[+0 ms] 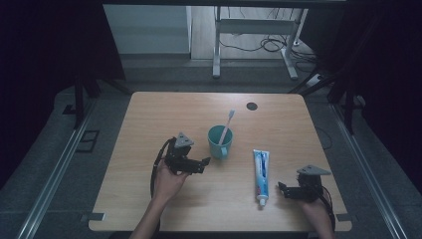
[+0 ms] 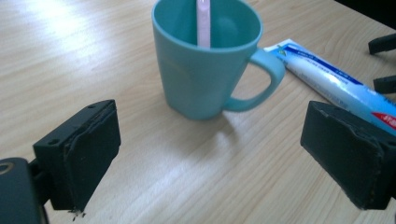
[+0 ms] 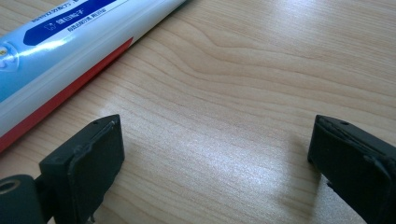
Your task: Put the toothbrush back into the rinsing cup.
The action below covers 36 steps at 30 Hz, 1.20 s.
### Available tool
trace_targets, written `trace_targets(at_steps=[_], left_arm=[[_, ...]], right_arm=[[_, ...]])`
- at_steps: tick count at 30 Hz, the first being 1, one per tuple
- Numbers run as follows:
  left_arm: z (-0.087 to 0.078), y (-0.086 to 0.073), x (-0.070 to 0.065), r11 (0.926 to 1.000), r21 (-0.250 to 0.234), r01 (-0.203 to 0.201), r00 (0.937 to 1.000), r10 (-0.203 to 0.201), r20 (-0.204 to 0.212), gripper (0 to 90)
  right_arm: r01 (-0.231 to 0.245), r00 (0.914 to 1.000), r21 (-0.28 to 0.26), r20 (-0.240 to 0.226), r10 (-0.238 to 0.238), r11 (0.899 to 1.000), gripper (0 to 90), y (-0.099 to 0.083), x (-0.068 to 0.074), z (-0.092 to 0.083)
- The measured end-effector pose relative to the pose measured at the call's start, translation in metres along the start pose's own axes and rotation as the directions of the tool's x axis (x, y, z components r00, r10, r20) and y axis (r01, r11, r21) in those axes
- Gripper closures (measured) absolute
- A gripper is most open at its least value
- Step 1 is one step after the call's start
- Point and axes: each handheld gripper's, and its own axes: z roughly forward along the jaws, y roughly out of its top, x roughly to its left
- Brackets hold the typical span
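Items on 1 table: 1 mug, 1 toothbrush standing in it, 1 toothpaste tube, 1 dark disc. Handheld tools: 2 grippers, left and right.

Toothbrush standing in mug, toothpaste tube lying to its right on table, seemingly apart.

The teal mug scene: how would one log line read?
left gripper: open, facing teal mug | toothbrush: in mug | right gripper: open, beside toothpaste tube
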Motion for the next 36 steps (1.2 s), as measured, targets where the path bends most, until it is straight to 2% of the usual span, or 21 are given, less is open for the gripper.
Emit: trace_targets(at_steps=[4,7,17,20,31,36], left_arm=[[-0.003,-0.014,0.003,1.0,0.0,0.008,0.9999,-0.008,-0.012,4.8],[-0.005,-0.019,0.005,0.9998,-0.011,0.017,0.9998,-0.017,-0.005,4.8],[-0.01,-0.045,0.009,0.9998,-0.019,0.005,0.9994,-0.005,-0.035,5.0],[-0.011,-0.054,0.009,0.9999,-0.012,0.001,0.9989,-0.002,-0.046,5.0],[-0.011,-0.074,0.01,0.9998,0.017,-0.004,0.9978,0.005,-0.067,5.0],[-0.006,-0.084,0.011,0.9984,0.055,-0.006,0.9966,0.011,-0.082,5.0]], right_arm=[[0.002,1.0,0.0,0.0,-0.002,1.0,3.8,0.0,0.0,0.0],[0.002,1.0,0.0,0.0,-0.002,1.0,3.8,0.0,0.0,0.0],[0.002,1.0,0.0,0.0,-0.002,1.0,3.9,0.0,0.0,0.0],[0.004,1.0,-0.001,0.0,-0.004,1.0,3.9,0.0,0.0,0.0],[0.003,1.0,-0.002,0.002,-0.003,1.0,3.9,0.0,0.0,0.0],[0.002,1.0,-0.002,0.001,-0.002,1.0,3.9,0.0,0.0,0.0]])
